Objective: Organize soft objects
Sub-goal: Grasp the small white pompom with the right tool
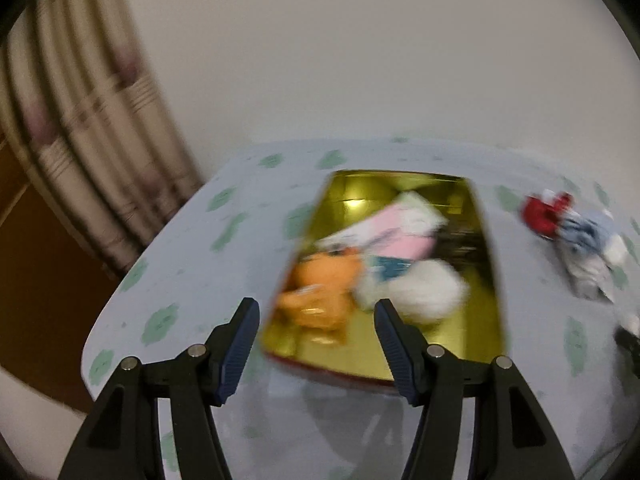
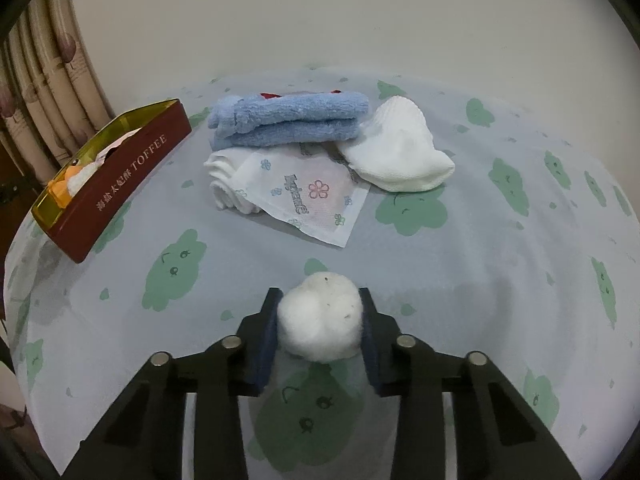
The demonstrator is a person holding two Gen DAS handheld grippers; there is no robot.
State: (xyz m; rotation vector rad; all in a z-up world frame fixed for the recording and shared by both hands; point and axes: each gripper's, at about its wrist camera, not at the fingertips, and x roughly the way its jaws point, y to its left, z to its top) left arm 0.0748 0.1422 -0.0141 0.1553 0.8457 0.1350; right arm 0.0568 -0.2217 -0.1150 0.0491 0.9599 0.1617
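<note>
The right gripper (image 2: 320, 326) holds a fluffy white cotton ball (image 2: 321, 316), round with small dark specks, pressed between its two dark padded fingers (image 2: 267, 340) above the tablecloth (image 2: 500, 280). This cloth is smooth and pale blue, with green cloud-like prints.

Beyond the ball lies a pile of soft things: a folded blue terry towel (image 2: 288, 125) on top, a thin plastic packet (image 2: 308, 200) with flower prints under it, a pleated white cloth (image 2: 226, 188) on the left and a white knitted sock (image 2: 400, 152) on the right, touching the towel. At the left stands a rectangular dark red tin (image 2: 124, 196) with a shiny gold inside.

The left gripper (image 1: 316, 340) is spread wide and holds nothing; it hangs above the near end of the tin (image 1: 486, 280). This view is blurred. Inside lie an orange plush toy (image 1: 320, 292), a white soft lump (image 1: 424, 292) and a pink flat packet (image 1: 396, 236).
</note>
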